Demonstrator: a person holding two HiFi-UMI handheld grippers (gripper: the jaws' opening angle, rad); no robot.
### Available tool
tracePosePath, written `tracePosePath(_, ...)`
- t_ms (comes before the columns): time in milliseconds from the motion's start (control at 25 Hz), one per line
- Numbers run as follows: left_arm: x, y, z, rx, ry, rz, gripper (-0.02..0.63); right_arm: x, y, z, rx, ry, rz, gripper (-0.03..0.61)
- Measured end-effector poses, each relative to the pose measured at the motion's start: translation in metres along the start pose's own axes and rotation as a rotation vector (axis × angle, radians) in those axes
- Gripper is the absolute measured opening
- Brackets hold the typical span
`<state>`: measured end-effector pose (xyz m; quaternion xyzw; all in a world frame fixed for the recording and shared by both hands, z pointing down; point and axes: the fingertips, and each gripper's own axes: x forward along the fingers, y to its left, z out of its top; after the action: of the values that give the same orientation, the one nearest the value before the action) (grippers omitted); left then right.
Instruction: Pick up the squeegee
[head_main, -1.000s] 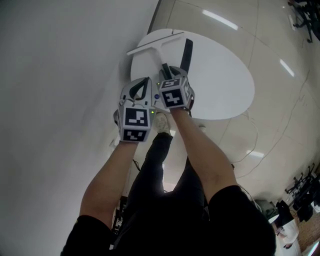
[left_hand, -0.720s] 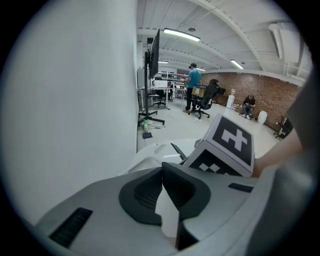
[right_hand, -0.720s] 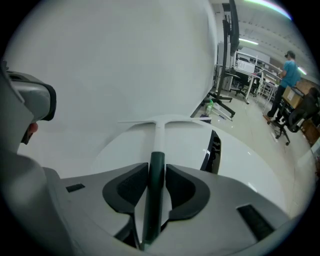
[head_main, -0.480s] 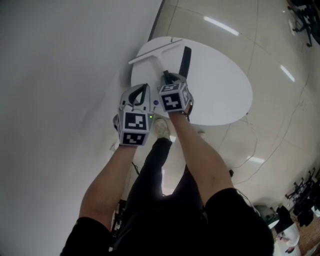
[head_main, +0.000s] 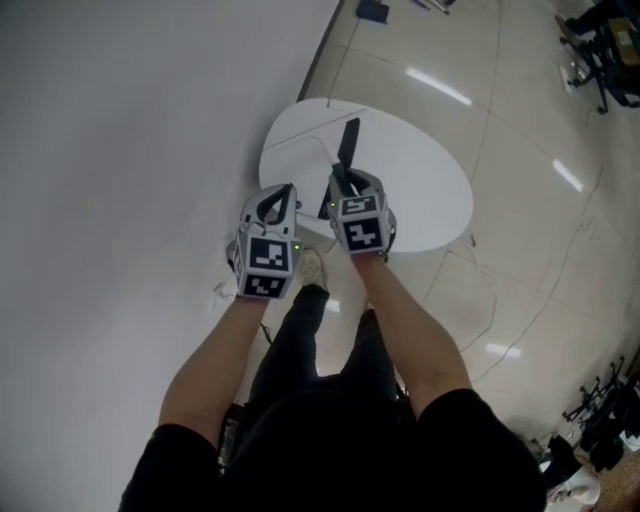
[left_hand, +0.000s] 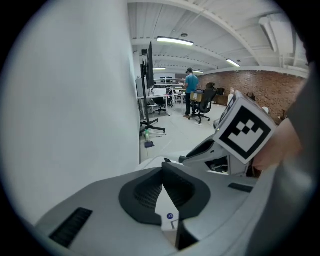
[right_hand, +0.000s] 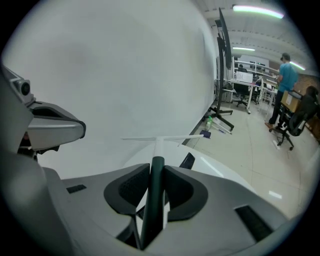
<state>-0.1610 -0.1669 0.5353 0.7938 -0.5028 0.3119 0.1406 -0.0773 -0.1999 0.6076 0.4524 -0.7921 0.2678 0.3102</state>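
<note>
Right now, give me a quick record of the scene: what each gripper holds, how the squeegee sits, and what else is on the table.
left gripper: shut, nothing between the jaws
right gripper: shut on the squeegee by its dark handle
squeegee blade: white, crosswise at the far end, towards the wall
table: round, white
also on table: dark flat object

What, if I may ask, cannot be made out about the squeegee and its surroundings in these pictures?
The squeegee blade: in the head view, white against the white table, so whether it is lifted cannot be told.
Dark object on the table: too small in the head view; partly hidden by the right hand-held gripper in the right gripper view.
Blue mark on the table: too small to read in the left gripper view.
</note>
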Motion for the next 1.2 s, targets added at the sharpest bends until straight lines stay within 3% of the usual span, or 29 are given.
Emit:
tracePosePath(360,-0.072,-0.094,0.047,0.045,-0.109,-0.017,0.005,-0.157,-0.051,-0.005,-0.055,-0.096,0.011,0.100)
tracePosePath(520,-0.104,-0.168,0.058,0.066,-0.155,-0.014,0.005,-0.238,-0.081,-0.034,-0.089,-0.145,0.022,0.100)
tracePosePath(600,-0.100,-0.188,0.063,0.092,-0.174,-0.024,0.005,-0.253,-0.096,-0.040,-0.100,-0.170,0.020,0.099)
tracePosePath(840,-0.033,-0.191,0.115,0.139,-0.259,-0.060,0.005,-0.238,-0.152,-0.003,-0.134,-0.239,-0.005,0.100)
tracePosePath(1080,-0.153,-0.250,0.113,0.151,-0.301,-0.012,0.005,-0.355,-0.100,-0.039,-0.183,-0.291,0.035,0.098)
tracePosePath(1200,-0.156,-0.243,0.118,0.155,-0.299,-0.019,0.005,-0.359,-0.092,-0.030,-0.189,-0.291,0.035,0.098)
